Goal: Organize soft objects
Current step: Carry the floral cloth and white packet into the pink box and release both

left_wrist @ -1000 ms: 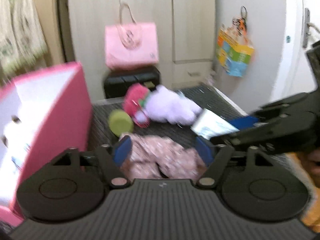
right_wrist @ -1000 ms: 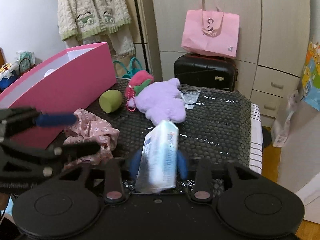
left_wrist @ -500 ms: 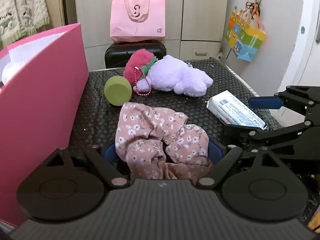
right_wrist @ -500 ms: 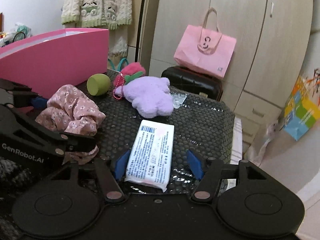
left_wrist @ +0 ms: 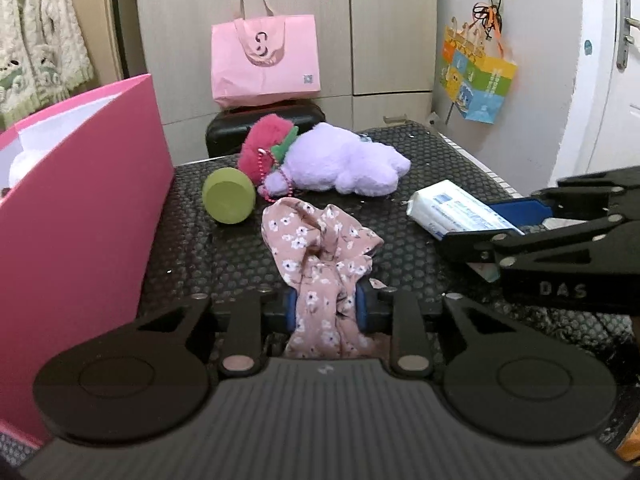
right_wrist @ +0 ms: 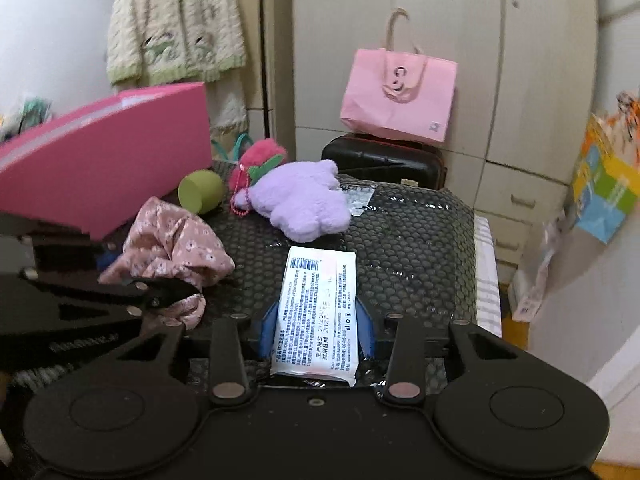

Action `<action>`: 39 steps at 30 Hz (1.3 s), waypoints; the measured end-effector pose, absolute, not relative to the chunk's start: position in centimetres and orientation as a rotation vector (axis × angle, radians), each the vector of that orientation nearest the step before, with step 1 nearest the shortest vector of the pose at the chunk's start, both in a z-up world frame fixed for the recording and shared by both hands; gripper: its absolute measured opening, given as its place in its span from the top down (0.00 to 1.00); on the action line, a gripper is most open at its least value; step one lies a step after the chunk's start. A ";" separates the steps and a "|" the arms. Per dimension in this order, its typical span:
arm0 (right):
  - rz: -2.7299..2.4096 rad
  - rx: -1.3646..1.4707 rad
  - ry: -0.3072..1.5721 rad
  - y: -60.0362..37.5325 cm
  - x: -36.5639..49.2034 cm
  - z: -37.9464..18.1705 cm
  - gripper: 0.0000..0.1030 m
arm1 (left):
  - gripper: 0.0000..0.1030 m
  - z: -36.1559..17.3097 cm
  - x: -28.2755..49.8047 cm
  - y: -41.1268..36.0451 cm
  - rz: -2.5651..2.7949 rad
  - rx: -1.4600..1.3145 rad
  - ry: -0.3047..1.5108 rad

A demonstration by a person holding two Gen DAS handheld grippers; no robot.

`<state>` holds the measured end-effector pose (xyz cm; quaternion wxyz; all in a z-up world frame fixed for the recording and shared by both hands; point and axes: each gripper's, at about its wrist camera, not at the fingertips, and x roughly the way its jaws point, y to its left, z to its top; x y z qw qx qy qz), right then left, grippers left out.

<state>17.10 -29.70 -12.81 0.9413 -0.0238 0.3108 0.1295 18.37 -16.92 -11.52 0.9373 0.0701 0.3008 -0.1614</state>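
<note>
Left gripper is clamped tight on the floral cloth, bunched on the black mat just right of the pink box. Right gripper is closing, its blue pads at the sides of the wipes pack, farther right of that box, with the purple plush behind.

Each gripper is matte black plastic. The left gripper has a ribbed body, two round raised discs, angular linkage arms with silver pivot pins and small screws, and blue pads. The right gripper has a smooth body, identical discs and linkages, blue pads, and embossed lettering on its side.
</note>
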 end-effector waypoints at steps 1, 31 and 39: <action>0.258 -0.028 0.635 -29.7 16.9 -12.8 0.57 | 0.75 -11.4 18.2 -16.8 -0.331 0.138 0.616; 0.392 0.086 0.671 -24.3 6.6 -9.5 0.57 | 0.75 -6.6 8.8 -7.1 -0.522 0.015 0.712; 0.562 0.010 0.659 -20.5 3.9 -6.7 0.57 | 0.75 -4.4 5.7 -2.6 -0.529 0.062 0.734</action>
